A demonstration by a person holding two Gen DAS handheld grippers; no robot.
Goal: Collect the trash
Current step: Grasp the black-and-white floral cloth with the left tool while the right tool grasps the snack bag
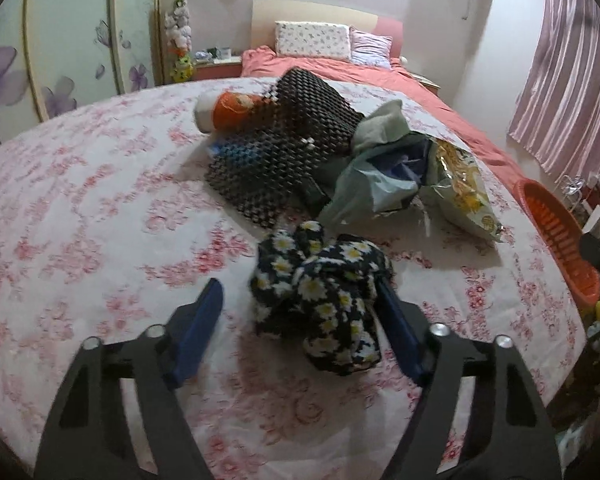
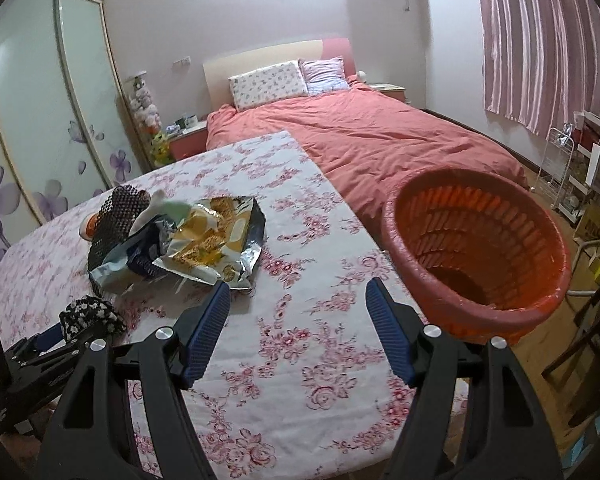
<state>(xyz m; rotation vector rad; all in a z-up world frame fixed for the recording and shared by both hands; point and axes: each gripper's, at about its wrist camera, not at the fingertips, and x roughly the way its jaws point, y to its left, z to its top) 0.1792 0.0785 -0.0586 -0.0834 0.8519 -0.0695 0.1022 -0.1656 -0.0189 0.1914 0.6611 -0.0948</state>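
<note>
**Both tools spread over a littered desk, orange basket at the right edge**

The desk (image 1: 80, 208) wears a white cloth printed with pink flowers. Nearest the left tool (image 1: 300, 300) lies a crumpled black cloth with white daisies (image 1: 320, 300). It sits between the blue-padded fingers (image 1: 198, 332), against the right-hand one and clear of the left-hand one, so the left tool is released and not clamped on it. No earlier view is on hand to compare.

Farther off on the desk is the heap of trash: a black mesh sheet (image 1: 288, 140), bent up into a fold, with an orange and white cylindrical container (image 1: 224, 114) lying on its side at its far left. To the right of the mesh is a pale green crumpled plastic bag (image 1: 364, 188), and right of that a yellow and silver foil snack bag (image 1: 460, 192), torn open and flat.

The right tool (image 2: 298, 312) hangs over bare cloth at the near right part of the desk, its fingers wide apart with nothing between them. The foil snack bag's near corner lies just beyond its left finger.

A round orange plastic basket with slotted walls (image 2: 540, 308) stands just beside the desk's right edge; its visible bottom looks dark. Behind the desk is a bed with a salmon cover (image 2: 380, 136).
</note>
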